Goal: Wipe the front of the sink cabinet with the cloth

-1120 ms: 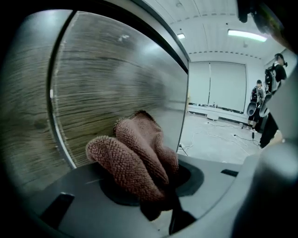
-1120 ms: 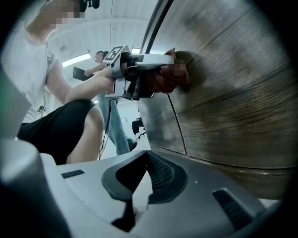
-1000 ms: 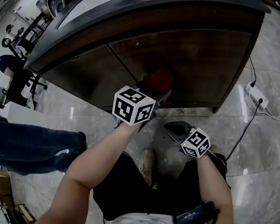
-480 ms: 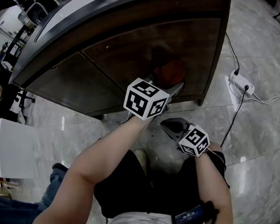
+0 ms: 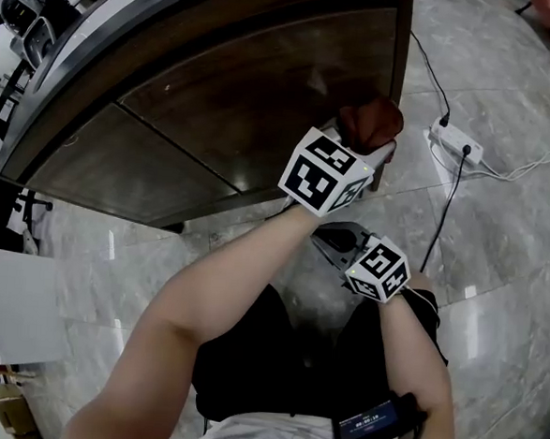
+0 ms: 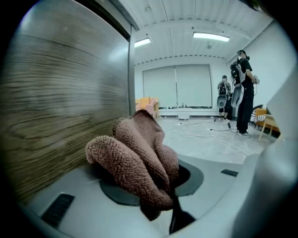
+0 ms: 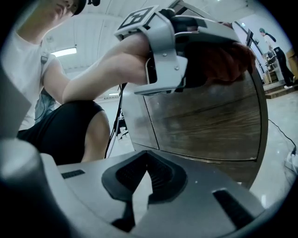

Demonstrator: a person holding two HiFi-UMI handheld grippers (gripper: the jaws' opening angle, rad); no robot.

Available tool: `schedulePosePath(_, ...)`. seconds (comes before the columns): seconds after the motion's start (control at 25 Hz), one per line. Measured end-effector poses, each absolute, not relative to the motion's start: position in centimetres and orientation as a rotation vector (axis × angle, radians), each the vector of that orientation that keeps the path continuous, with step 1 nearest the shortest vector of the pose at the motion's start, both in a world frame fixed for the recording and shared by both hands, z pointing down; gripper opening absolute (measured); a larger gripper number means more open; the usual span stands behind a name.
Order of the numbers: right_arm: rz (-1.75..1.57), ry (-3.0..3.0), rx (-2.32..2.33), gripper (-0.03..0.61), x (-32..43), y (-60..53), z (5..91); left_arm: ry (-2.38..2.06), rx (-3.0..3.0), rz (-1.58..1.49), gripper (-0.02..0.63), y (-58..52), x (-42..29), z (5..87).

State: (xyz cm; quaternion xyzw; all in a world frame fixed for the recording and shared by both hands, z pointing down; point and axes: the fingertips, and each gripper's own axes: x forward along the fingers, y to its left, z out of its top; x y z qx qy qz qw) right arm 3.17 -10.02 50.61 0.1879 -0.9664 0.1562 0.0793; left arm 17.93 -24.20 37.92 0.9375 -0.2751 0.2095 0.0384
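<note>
Firmly, left tool (image 6: 160,195) pinches cloth (image 6: 135,158), folds pointing along cabinet front (image 6: 56,107).

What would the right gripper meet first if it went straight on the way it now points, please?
Most likely the dark wood-grain cabinet front, below the left gripper clamping the brown terry cloth; depth is unclear.

**A:** What lies on the floor (image 5: 506,268) to the right of the left claw (image 5: 381,148)?

**B:** A white power strip (image 5: 456,142). A black cable (image 5: 447,212) is plugged into it, and a white cord (image 5: 527,169) trails further right.

**A:** And far to that claw's left?

**B:** An office chair (image 5: 22,213) and, nearer the viewer, a white panel (image 5: 20,304). Both are well apart from the claw.

**A:** Ahead of the claw, in the left gripper view?

**B:** Two standing persons (image 6: 244,93), ceiling lights (image 6: 210,36), a wide window (image 6: 177,86) and loose cables on the floor.
</note>
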Motion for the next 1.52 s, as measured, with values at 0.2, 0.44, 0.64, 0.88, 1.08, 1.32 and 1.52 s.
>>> schedulePosePath(0.2, 0.461, -2.877, 0.539, 0.012, 3.3, -9.4, 50.9, -0.777, 2.876, 0.674, 0.138, -24.3, 20.5, 39.7)
schedulePosePath(0.44, 0.458, -2.867, 0.507, 0.012, 3.3, -9.0, 51.6, -0.815, 2.766, 0.669, 0.138, -24.2, 18.4, 41.2)
schedulePosePath(0.64, 0.474, -2.862, 0.476, 0.012, 2.6, -9.1, 52.2, -0.869, 2.683, 0.686, 0.138, -23.6, 15.0, 42.2)
schedulePosePath(0.88, 0.421, -2.863, 0.382, 0.012, 0.7, -8.7, 52.8, -0.960, 2.655, 0.773, 0.138, -22.9, 9.8, 42.8)
schedulePosePath(1.08, 0.407, -2.880, 0.301, 0.012, -1.2, -8.4, 53.0, -1.031, 2.611, 0.833, 0.138, -22.0, 5.4, 43.2)
schedulePosePath(1.32, 0.383, -2.906, 0.128, 0.012, -4.4, -7.1, 53.1, -1.182, 2.503, 0.774, 0.138, -21.8, -0.9, 42.7)
schedulePosePath(1.52, 0.391, -2.890, 0.045, 0.012, -6.4, -6.6, 53.9, -1.272, 2.396, 0.763, 0.138, -21.2, -6.0, 43.0)
